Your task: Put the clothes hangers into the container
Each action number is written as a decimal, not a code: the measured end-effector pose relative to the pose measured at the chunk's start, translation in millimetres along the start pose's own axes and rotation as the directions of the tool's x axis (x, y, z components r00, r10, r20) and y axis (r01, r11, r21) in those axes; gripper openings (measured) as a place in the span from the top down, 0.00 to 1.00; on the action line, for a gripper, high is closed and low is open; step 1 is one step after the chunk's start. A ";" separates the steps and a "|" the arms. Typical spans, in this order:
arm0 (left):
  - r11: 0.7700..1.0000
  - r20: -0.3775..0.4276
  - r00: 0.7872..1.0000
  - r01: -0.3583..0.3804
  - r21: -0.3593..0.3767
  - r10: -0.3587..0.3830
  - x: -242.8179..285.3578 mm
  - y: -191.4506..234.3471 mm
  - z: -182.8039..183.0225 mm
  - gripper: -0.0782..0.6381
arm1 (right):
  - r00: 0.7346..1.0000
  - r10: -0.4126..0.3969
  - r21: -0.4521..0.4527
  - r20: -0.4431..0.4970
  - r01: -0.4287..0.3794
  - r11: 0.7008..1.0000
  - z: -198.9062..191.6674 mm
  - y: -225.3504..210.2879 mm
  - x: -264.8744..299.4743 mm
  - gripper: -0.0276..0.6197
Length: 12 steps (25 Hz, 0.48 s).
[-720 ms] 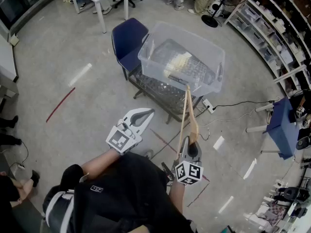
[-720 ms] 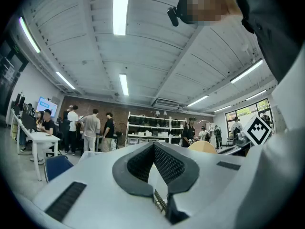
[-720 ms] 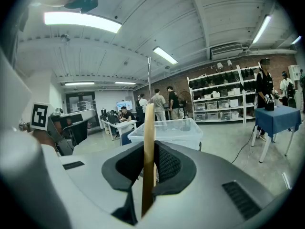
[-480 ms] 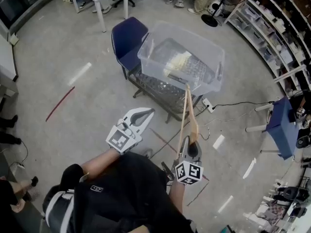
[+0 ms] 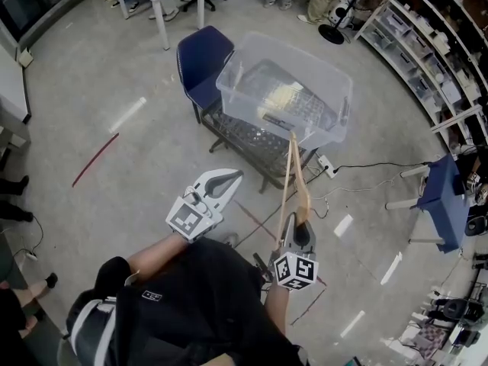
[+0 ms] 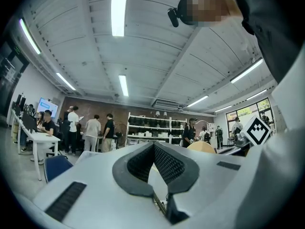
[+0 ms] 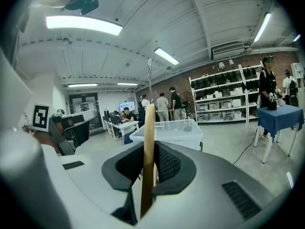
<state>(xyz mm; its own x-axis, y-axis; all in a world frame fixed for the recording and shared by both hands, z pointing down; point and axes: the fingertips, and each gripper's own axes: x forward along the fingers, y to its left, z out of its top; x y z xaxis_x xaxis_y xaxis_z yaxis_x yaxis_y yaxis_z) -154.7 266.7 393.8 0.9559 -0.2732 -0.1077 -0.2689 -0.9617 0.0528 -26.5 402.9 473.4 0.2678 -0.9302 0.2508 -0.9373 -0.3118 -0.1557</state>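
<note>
A clear plastic container (image 5: 335, 101) sits on a black mesh rack ahead of me, with pale wooden pieces lying inside it. My right gripper (image 5: 299, 226) is shut on a wooden clothes hanger (image 5: 292, 178), which sticks forward so that its far end reaches the container's near rim. In the right gripper view the hanger (image 7: 149, 123) stands edge-on between the pads of the right gripper (image 7: 150, 149), with the container (image 7: 178, 128) behind it. My left gripper (image 5: 226, 177) hovers to the left, short of the rack. The left gripper (image 6: 153, 145) has its pads meeting, with nothing between them.
A blue chair (image 5: 200, 56) stands against the container's left side. The black mesh rack (image 5: 252, 139) carries the container. Cables and a power strip (image 5: 329, 165) lie on the floor to the right. Shelving (image 5: 435, 44) and a blue-draped table (image 5: 444, 193) line the right.
</note>
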 end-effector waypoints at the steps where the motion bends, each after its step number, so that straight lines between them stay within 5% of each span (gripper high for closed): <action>1: 1.000 -0.009 1.000 -0.004 0.001 0.004 0.1 -3.0 -3.1 0.86 | 1.000 0.004 0.001 -0.001 -0.004 1.000 -1.3 -2.1 -1.4 0.85; 12: 0.999 -0.017 0.999 -0.040 0.020 0.040 24.1 -50.0 -22.5 0.86 | 0.998 0.058 0.004 -0.006 -0.057 0.998 -20.4 -57.6 -14.4 0.85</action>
<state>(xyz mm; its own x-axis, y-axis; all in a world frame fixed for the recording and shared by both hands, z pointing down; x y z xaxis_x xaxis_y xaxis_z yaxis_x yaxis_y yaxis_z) -115.6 308.7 410.9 0.9461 -0.3113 -0.0890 -0.3091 -0.9503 0.0376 19.1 438.3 498.2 0.2122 -0.9456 0.2467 -0.9502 -0.2587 -0.1740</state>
